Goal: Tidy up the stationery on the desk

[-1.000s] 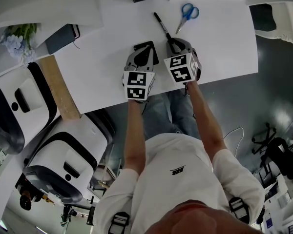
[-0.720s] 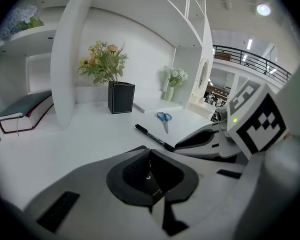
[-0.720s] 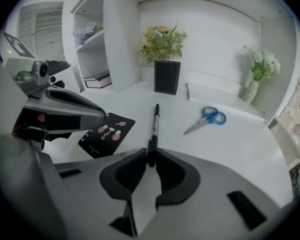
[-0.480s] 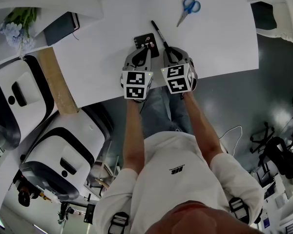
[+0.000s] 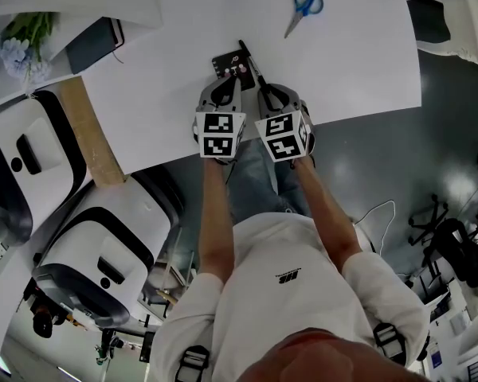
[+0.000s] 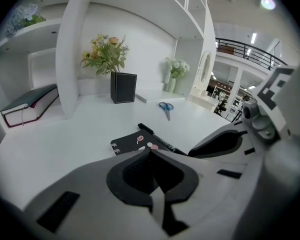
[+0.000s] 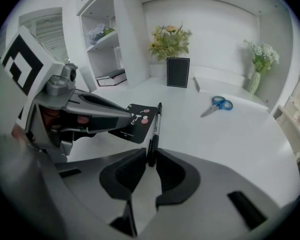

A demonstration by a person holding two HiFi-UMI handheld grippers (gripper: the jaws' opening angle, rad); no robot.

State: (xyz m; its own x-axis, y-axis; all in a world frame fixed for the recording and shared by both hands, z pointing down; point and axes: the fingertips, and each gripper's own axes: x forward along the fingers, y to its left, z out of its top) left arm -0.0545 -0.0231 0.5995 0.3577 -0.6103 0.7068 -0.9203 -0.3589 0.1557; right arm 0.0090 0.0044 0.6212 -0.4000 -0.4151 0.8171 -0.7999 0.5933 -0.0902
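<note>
Right claw [image 7: 148,156] grips pen [image 7: 156,124] by near end; pen points away, angled left. Both shifted left since earlier, pen now beside black card [image 7: 137,119]. Left claw [image 6: 151,151] clenched, empty

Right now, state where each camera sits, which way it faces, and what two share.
Head view: on the person's head, facing steeply down onto the white desk; shows arms, torso, left gripper, right gripper.
Left gripper view: on the left gripper, facing along its shut jaws toward the black notebook; right gripper shows at right.
Right gripper view: on the right gripper, facing along jaws clamped on the pen; left gripper shows at left.
Shared: both gripper views show the scissors.
</note>
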